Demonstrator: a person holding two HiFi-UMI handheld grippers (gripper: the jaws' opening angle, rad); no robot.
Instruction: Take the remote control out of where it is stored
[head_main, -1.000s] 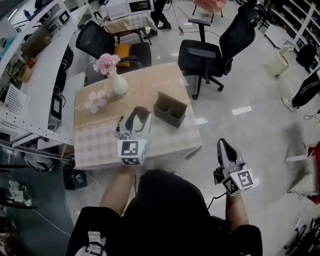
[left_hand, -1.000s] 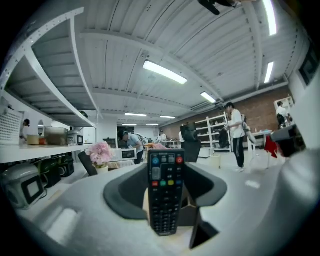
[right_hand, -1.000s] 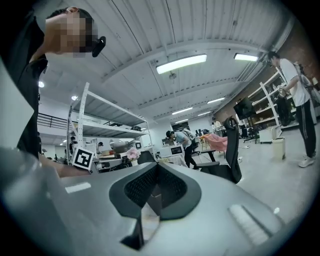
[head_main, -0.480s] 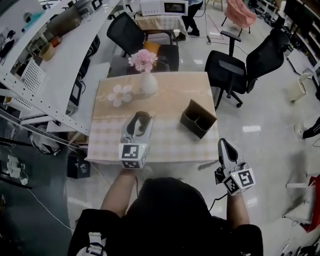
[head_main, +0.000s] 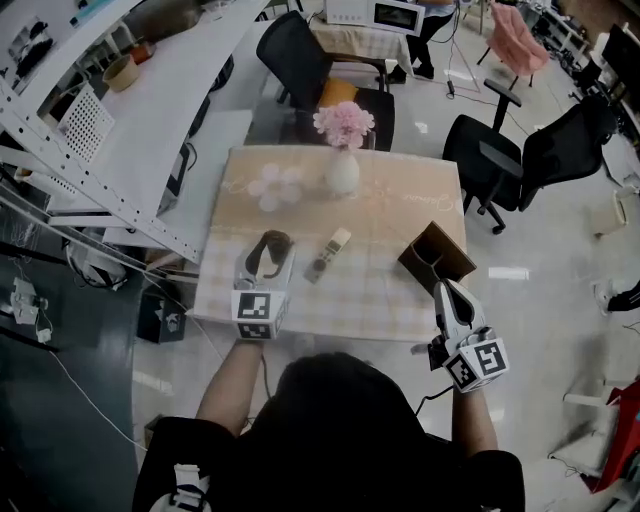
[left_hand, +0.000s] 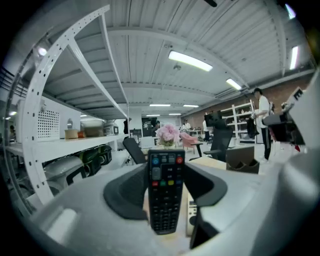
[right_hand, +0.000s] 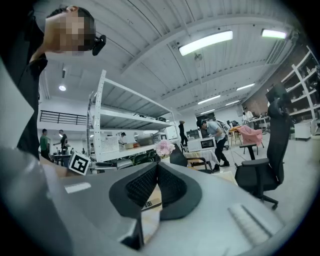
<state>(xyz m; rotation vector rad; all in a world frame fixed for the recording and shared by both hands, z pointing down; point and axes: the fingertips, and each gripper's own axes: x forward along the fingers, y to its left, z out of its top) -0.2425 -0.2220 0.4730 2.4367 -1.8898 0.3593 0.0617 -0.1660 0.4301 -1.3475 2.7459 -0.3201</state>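
Black remote control (left_hand: 164, 192) clamped in left gripper (head_main: 268, 250) over the tabletop's (head_main: 390, 215) near left corner, apparently out of the brown holder (head_main: 437, 258) at the right edge, right gripper (head_main: 445, 295) closed on nothing; calls for setting down.

Glossy floor (head_main: 560, 330), office chairs (head_main: 560, 145) (black)

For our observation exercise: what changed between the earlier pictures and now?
The person shifted round the table, carrying both claws along; the brown box now sits by the right claw. Unchanged: left claw grips the black remote control; right claw shut, empty.
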